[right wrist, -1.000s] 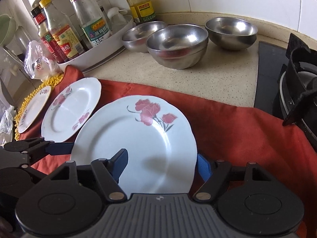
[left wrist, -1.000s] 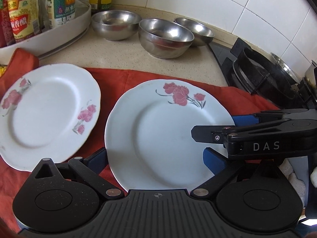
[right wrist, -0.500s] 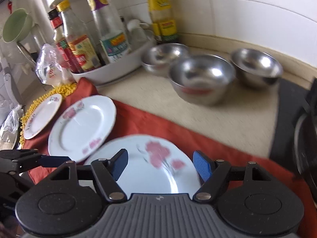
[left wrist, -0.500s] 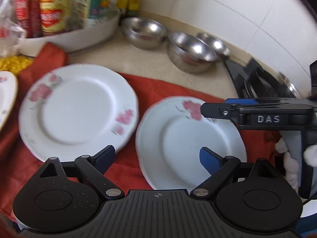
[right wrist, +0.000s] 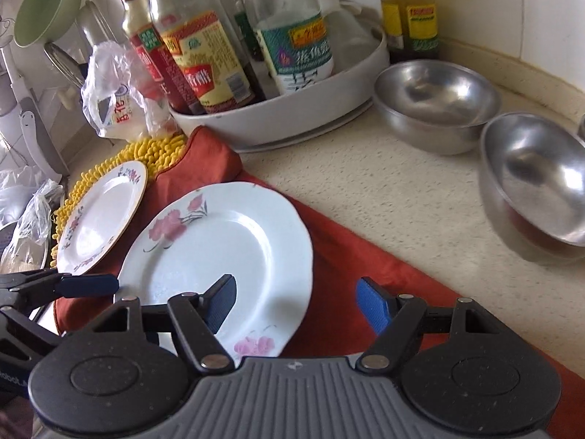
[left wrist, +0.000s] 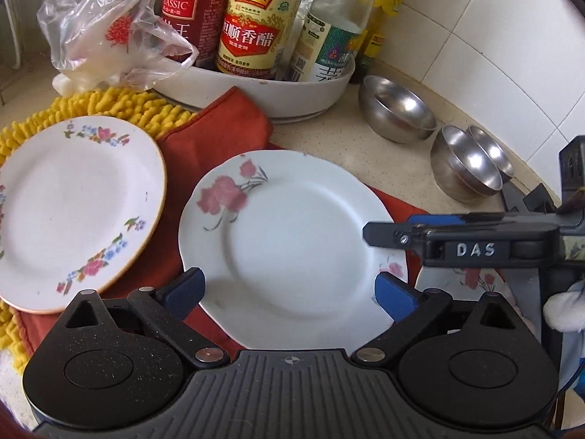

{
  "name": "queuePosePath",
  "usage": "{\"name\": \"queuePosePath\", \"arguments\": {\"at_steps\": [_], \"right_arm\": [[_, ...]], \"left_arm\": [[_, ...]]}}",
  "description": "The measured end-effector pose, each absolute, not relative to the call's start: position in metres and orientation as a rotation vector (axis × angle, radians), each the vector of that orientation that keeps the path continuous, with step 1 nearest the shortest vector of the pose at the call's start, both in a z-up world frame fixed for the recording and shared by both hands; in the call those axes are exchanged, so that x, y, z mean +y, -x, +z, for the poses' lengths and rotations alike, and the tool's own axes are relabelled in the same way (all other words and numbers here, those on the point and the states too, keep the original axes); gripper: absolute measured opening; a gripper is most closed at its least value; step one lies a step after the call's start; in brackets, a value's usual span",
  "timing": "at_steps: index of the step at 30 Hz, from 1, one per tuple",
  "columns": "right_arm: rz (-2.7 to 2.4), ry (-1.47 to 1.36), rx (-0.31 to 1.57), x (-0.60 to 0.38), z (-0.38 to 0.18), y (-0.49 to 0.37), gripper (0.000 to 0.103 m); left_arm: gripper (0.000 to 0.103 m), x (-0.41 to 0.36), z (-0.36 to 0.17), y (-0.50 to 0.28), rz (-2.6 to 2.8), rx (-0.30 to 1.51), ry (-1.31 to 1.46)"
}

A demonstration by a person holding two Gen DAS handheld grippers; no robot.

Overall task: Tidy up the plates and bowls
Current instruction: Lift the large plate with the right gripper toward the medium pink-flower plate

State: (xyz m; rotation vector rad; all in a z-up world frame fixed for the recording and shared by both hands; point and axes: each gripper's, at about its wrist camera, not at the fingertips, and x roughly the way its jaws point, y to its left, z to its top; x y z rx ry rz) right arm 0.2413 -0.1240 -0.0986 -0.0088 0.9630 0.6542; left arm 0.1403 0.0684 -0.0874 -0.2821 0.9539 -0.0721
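A white plate with pink roses (left wrist: 292, 241) lies on the red cloth (left wrist: 223, 135); it also shows in the right wrist view (right wrist: 219, 252). My left gripper (left wrist: 289, 292) is open, its jaws standing either side of this plate's near rim. A gold-rimmed flowered plate (left wrist: 73, 205) lies to its left on a yellow mat (left wrist: 120, 106); the right wrist view shows it too (right wrist: 102, 212). A third rose plate (left wrist: 471, 280) peeks out under my right gripper at right. My right gripper (right wrist: 296, 303) is open and empty, above the rose plate's right rim. Three steel bowls (left wrist: 396, 113) (left wrist: 464, 164) (left wrist: 490, 150) stand behind.
A white tray (left wrist: 263, 91) of sauce bottles stands at the back, with a plastic bag (left wrist: 117, 25) beside it. A stove edge (left wrist: 530, 197) is at far right. A green funnel (right wrist: 47, 11) and utensils stand at far left in the right wrist view.
Both grippers have swung left: the view moved from the right rose plate to the middle one, and the gold-rimmed plate and bottles came into sight. Both stay open.
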Motion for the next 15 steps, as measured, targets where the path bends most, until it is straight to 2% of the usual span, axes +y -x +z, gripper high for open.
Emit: {"name": "queuePosePath", "arguments": {"at_steps": [9,11,14,15], "right_arm": [[0.748,-0.023,0.990,-0.114,-0.100,-0.249,0.071],[0.756,-0.012,0.980,-0.111,-0.100,-0.249,0.064],[0.771,-0.066,1.007,-0.117,-0.100,-0.253,0.062],[0.767,-0.078,1.015,-0.118,-0.100,-0.254,0.058]], "left_arm": [[0.102,0.083,-0.100,-0.154,-0.043,0.990,0.344],[0.102,0.077,-0.104,-0.159,-0.029,0.992,0.312],[0.102,0.080,-0.105,-0.162,-0.034,0.980,0.325],[0.102,0.081,-0.105,-0.163,-0.032,0.980,0.329]]}}
